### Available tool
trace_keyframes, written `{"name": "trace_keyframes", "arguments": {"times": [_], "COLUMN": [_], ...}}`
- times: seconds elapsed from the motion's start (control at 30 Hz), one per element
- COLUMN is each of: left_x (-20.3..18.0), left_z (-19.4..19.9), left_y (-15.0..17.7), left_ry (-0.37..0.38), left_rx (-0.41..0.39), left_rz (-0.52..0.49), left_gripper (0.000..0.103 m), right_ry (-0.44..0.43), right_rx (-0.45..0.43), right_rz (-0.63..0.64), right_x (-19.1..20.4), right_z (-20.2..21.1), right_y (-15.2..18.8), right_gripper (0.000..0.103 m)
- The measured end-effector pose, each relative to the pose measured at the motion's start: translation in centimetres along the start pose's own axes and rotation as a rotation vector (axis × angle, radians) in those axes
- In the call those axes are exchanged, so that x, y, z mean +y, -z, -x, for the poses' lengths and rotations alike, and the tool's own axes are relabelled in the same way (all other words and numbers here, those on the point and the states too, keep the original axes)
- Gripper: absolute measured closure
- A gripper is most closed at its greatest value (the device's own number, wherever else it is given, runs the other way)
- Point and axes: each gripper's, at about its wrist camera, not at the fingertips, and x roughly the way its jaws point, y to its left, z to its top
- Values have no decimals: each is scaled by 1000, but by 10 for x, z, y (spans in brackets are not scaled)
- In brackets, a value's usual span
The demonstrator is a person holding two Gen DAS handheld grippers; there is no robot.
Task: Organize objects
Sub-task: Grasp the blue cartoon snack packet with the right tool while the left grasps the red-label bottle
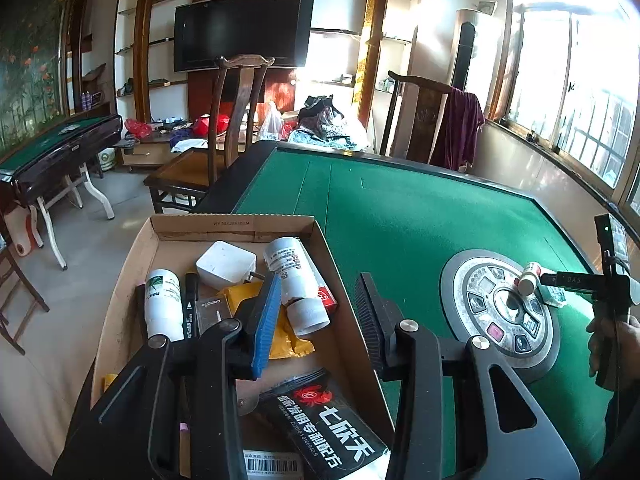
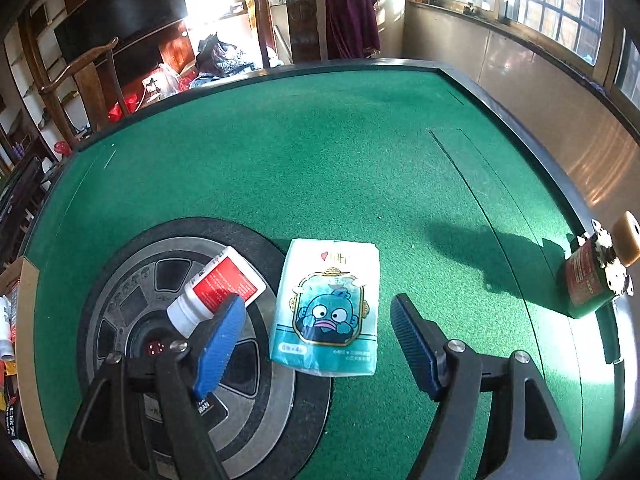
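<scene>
A cardboard box (image 1: pixel 132 256) at the table's left edge holds several items: white bottles (image 1: pixel 163 304), a white adapter (image 1: pixel 225 265), yellow packets and a black pack (image 1: pixel 332 420). My left gripper (image 1: pixel 316 316) is open and empty above the box's right wall. My right gripper (image 2: pixel 318 340) is open over a teal tissue pack (image 2: pixel 326 304) that lies flat on the felt between the fingers. A small white bottle with a red label (image 2: pixel 218 288) lies beside the left finger (image 2: pixel 218 344) on the round centre panel (image 2: pixel 120 288). The right gripper also shows in the left wrist view (image 1: pixel 560 280).
The green felt table (image 2: pixel 320 160) has a black raised rim. A dark red tin with white ornaments (image 2: pixel 592 276) stands at its right edge. Wooden chairs (image 1: pixel 224 132) stand behind the table, a second table (image 1: pixel 48 152) at far left.
</scene>
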Motion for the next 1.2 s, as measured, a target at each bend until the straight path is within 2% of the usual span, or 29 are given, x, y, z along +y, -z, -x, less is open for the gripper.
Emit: {"name": "trace_keyframes", "arguments": {"times": [0.1, 0.17, 0.23, 0.33, 0.53, 0.6, 0.73, 0.93, 1.0, 1.13, 1.2], "left_x": [-3, -3, -4, -3, -12, -21, -58, -150, -180, -239, -261], "left_z": [1, 2, 2, 2, 7, 9, 10, -9, -16, -43, -55], "left_y": [1, 2, 2, 2, 3, 5, 11, 13, 10, 0, -8], "left_ry": [5, 5, 3, 5, 52, 95, 184, 324, 331, 372, 343], "left_rx": [-4, -4, -3, -1, -9, 8, 27, 160, 188, 297, 302], "left_rz": [-4, -2, -1, -3, -22, -47, -123, -256, -313, -418, -450], "left_gripper": [65, 65, 65, 65, 64, 54, 48, 48, 48, 48, 48], "right_ry": [-16, -2, -11, -47, -176, -219, -298, -362, -398, -421, -435], "right_rx": [-6, 19, -9, -27, -67, -92, -124, -148, -144, -164, -170], "right_rz": [-11, 13, 41, 30, -9, -19, -28, -70, -87, -117, -132], "right_x": [-3, 0, 3, -3, -20, -30, -45, -64, -71, -79, -83], "right_z": [-7, -15, -13, -4, 47, 69, 93, 89, 86, 93, 94], "right_y": [-3, -1, 4, 15, 61, 79, 97, 74, 70, 69, 68], "right_gripper": [29, 42, 54, 61, 61, 61, 61, 61, 61, 61, 61]}}
